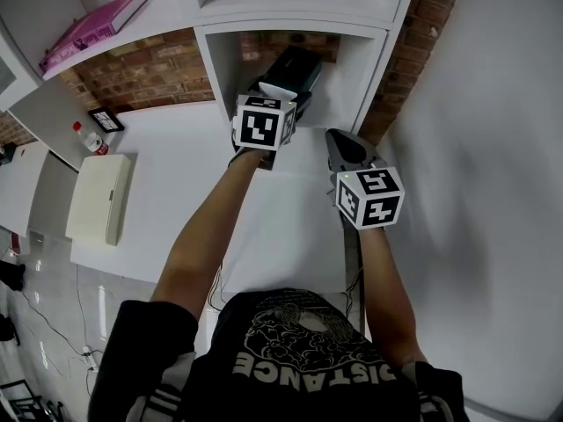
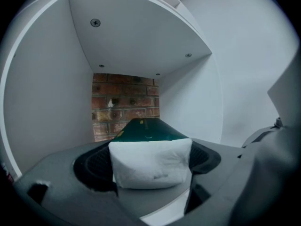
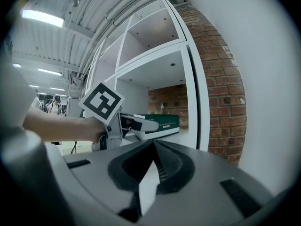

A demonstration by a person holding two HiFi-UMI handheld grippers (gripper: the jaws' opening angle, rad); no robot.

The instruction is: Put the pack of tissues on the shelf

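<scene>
The pack of tissues (image 2: 150,166) has a dark green wrapper and a white end. My left gripper (image 2: 150,157) is shut on that end. In the head view my left gripper (image 1: 274,97) holds the pack (image 1: 292,70) inside the white shelf cubby (image 1: 361,77), low over its floor; whether it touches the floor I cannot tell. The cubby has a brick back wall (image 2: 124,102). My right gripper (image 1: 339,141) hangs just right of the cubby's opening, shut with nothing in it. The right gripper view shows its shut tips (image 3: 153,147), with the pack (image 3: 162,123) off to the left.
A white counter (image 1: 176,156) runs left of the cubby with a small bottle (image 1: 89,138), a picture frame (image 1: 106,120) and a cream box (image 1: 98,197). A pink book (image 1: 92,27) lies on a higher shelf. A white wall (image 1: 493,148) closes the right side.
</scene>
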